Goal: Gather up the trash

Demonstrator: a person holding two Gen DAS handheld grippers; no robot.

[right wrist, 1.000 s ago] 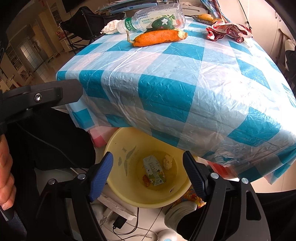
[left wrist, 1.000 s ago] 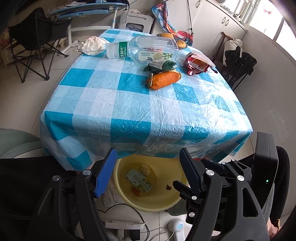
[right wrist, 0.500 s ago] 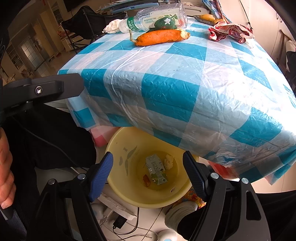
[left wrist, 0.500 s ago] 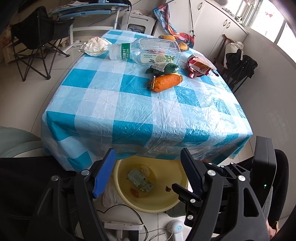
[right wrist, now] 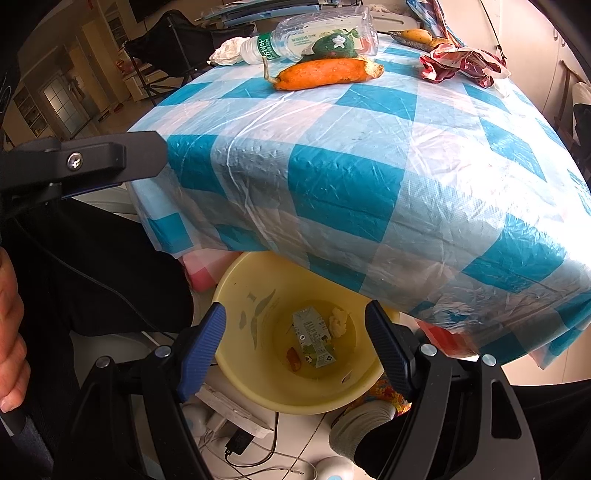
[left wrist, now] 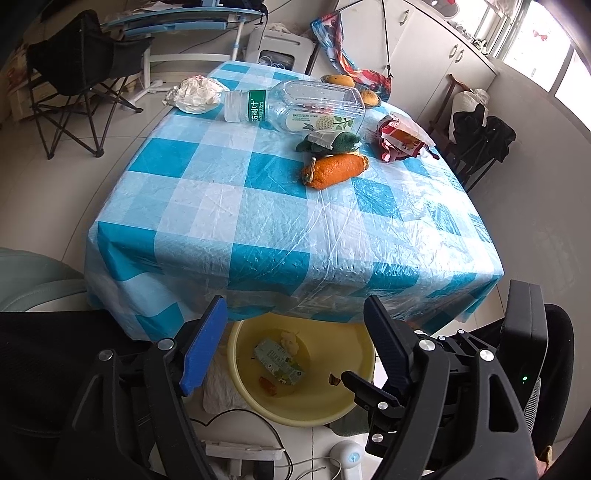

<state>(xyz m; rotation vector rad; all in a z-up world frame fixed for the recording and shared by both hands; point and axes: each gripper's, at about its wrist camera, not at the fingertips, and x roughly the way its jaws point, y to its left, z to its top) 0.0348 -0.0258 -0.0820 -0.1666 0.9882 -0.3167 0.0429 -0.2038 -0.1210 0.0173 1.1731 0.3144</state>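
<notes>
A black folding chair (left wrist: 79, 79) stands beside what looks like a desk (left wrist: 177, 22)

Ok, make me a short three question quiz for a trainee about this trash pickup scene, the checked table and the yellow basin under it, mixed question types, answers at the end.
1. True or false: the round yellow plastic basin on the floor holds nothing.
2. Multiple choice: what lies nearest the camera on the blue and white checked tablecloth in the left wrist view? A) clear plastic bottle B) orange carrot-shaped item C) crumpled white paper
3. Fill in: neither the left gripper nor the right gripper holds ____.

Key:
1. False; a flattened green drink carton and small scraps lie in it.
2. B
3. anything; both stand open above the basin.
</notes>
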